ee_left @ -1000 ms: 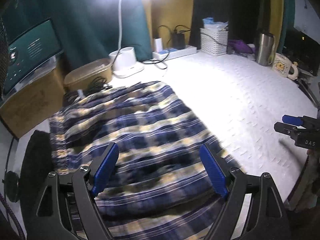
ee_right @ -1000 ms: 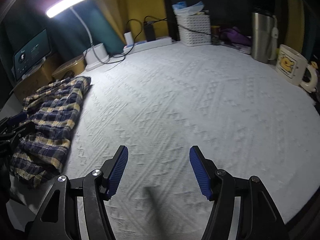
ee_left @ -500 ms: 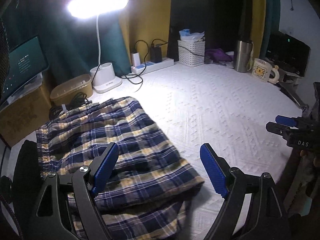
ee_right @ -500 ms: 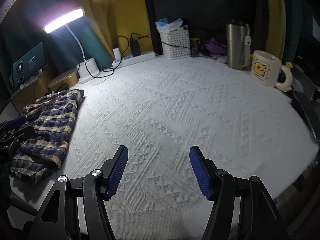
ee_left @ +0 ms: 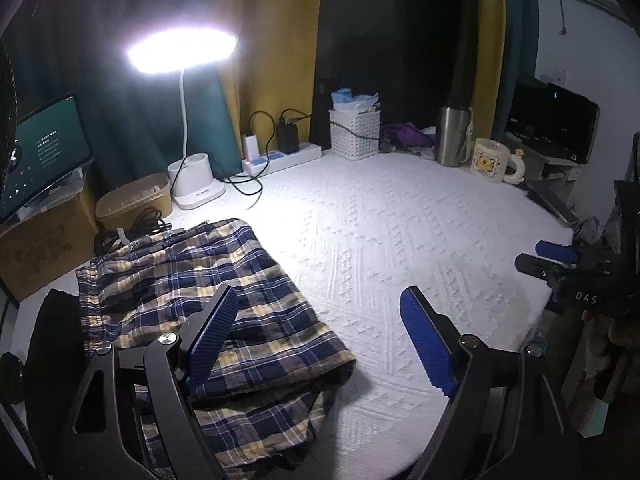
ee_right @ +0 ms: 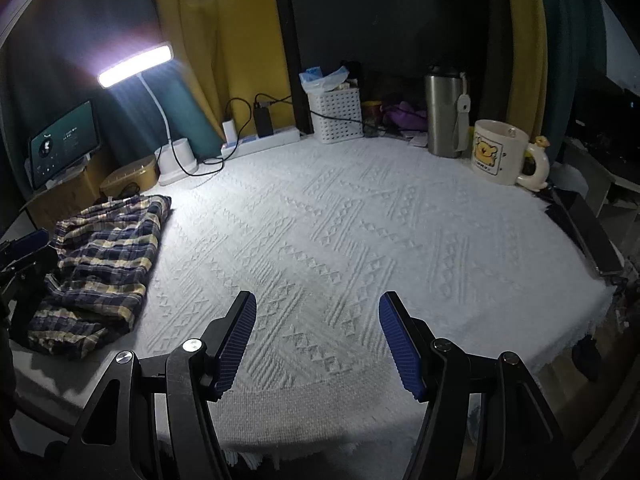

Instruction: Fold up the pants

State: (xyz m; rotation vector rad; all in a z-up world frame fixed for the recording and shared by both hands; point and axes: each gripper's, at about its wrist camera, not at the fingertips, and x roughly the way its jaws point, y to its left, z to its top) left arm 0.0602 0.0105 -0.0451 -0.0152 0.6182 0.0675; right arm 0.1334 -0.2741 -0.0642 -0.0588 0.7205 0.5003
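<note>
The blue, white and yellow plaid pants [ee_left: 208, 304] lie folded in a stack at the left end of the white textured cloth [ee_left: 400, 248]. My left gripper [ee_left: 320, 312] hangs open above the stack's right edge, nothing between its blue pads. In the right wrist view the pants [ee_right: 104, 256] sit far left, and my right gripper [ee_right: 318, 316] stands open over bare cloth [ee_right: 340, 240] near the table's front edge. The right gripper [ee_left: 556, 256] also shows at the right edge of the left wrist view, well away from the pants.
Along the back stand a lit desk lamp [ee_left: 182, 50], a power strip with chargers [ee_left: 280, 156], a white basket [ee_left: 354, 134], a steel tumbler [ee_right: 444, 114] and a bear mug [ee_right: 500, 152]. A tablet [ee_left: 40, 152], a cardboard box and coiled cables [ee_left: 132, 228] sit at left.
Both grippers have pulled back and risen from the table, so more of the room shows. The pants now lie lower and farther off in both views and have not moved.
</note>
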